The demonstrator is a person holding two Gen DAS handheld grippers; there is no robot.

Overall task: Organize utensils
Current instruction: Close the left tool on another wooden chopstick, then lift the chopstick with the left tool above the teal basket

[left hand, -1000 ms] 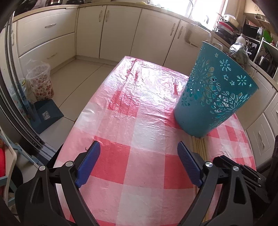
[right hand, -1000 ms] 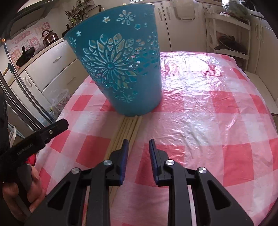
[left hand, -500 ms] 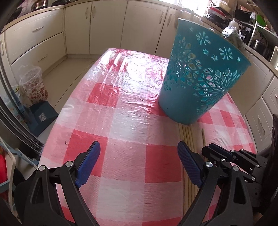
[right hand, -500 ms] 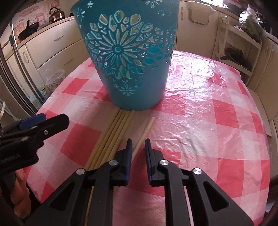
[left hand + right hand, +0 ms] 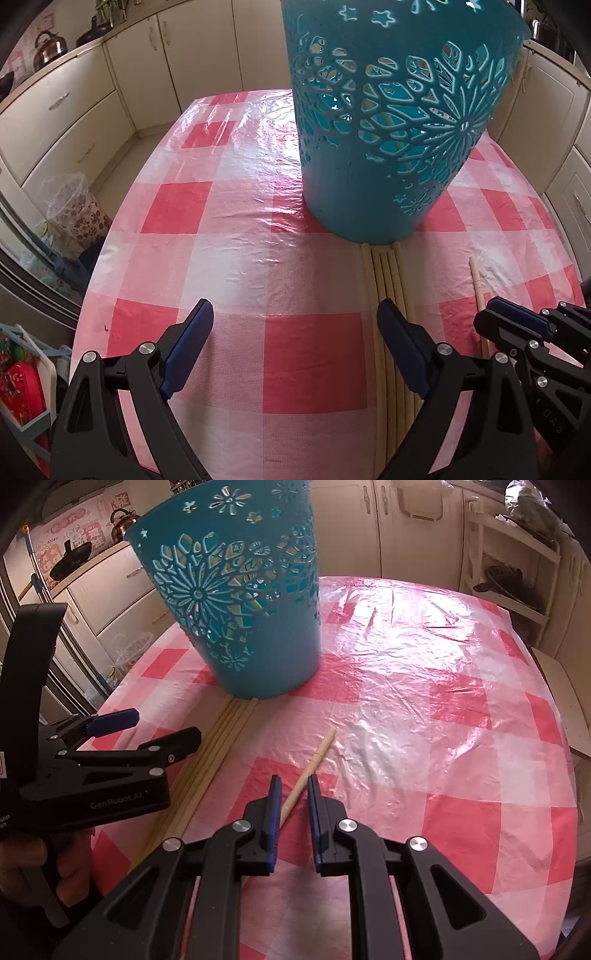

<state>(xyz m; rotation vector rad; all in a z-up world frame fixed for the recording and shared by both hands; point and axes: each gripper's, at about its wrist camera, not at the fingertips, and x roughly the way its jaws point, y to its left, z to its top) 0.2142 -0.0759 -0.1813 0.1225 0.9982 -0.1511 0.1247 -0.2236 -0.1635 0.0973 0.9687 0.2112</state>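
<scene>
Tall teal perforated plastic basket (image 5: 236, 602) blocks the far-left of the counter w/ red-white checked plastic cloth (image 5: 424, 709). Row of pale wooden sticks (image 5: 218, 738) runs from its base toward the near edge; left tool (image 5: 125, 731) hangs over them. Lone pale stick (image 5: 317, 753) beside. Right half of cloth is bare, free to pass.

The teal basket (image 5: 388, 122) loses its rim past the top edge in the left wrist view. The bundled chopsticks (image 5: 388, 280) vanish beneath its base, their near ends hidden behind the black fingers (image 5: 402, 343). In the right wrist view the lone chopstick (image 5: 314, 760) slips between the right gripper (image 5: 294, 788), contact impossible to judge.
</scene>
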